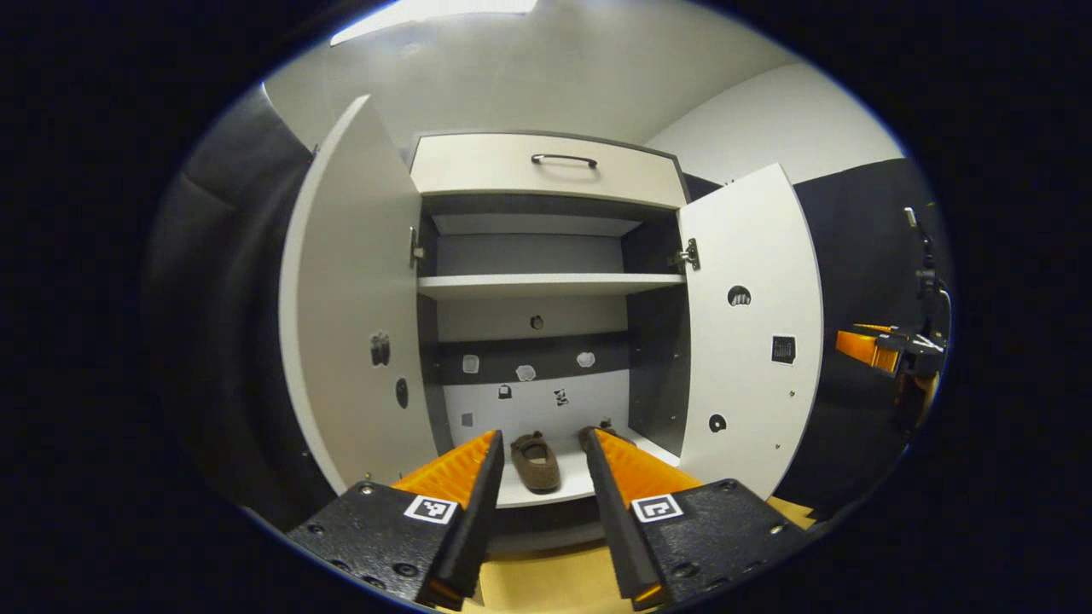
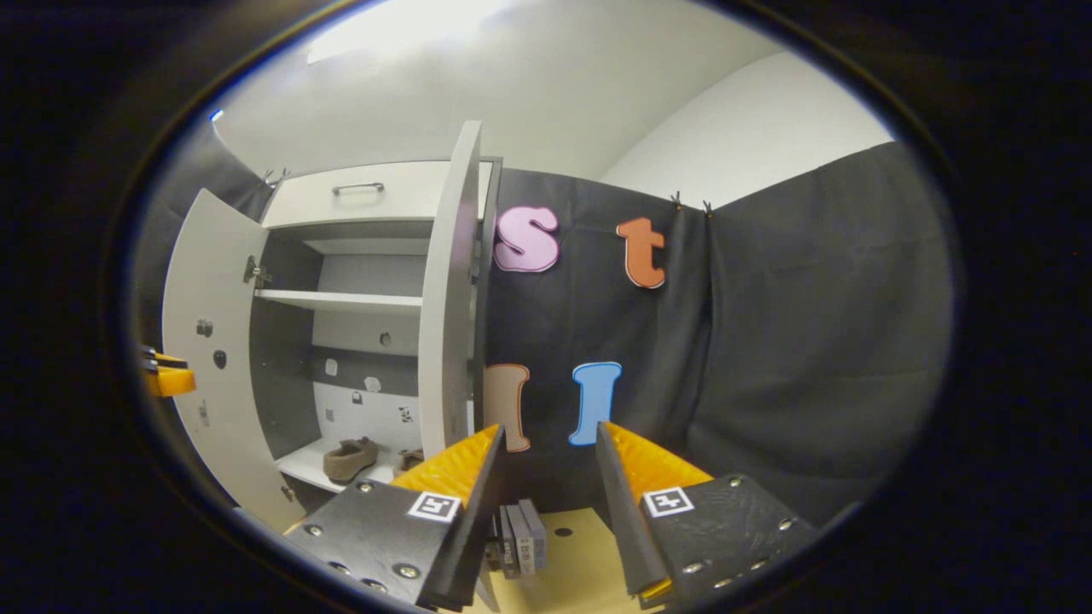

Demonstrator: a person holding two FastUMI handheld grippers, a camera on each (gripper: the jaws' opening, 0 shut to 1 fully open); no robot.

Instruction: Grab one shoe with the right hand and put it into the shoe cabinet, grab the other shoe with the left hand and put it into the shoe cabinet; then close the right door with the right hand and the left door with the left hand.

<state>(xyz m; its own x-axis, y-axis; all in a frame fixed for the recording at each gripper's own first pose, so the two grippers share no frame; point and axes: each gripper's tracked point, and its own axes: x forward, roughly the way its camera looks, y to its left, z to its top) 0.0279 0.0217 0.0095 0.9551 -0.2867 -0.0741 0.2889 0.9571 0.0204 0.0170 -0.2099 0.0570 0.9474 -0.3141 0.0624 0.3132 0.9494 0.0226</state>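
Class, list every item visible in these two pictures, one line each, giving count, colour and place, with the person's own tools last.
Brown fabric shoes: two, brown, bottom shelf of the cabinet.
White wooden shoe cabinet: one, white with dark interior, centre.
Cabinet doors: two, white, both swung open.
Drawer with dark metal handle: one, white, top of cabinet.
Small grey blocks: a few, grey, on the yellowish floor.
Left claw: one, open, facing the shoes.
Right claw: one, open, beside the right door.
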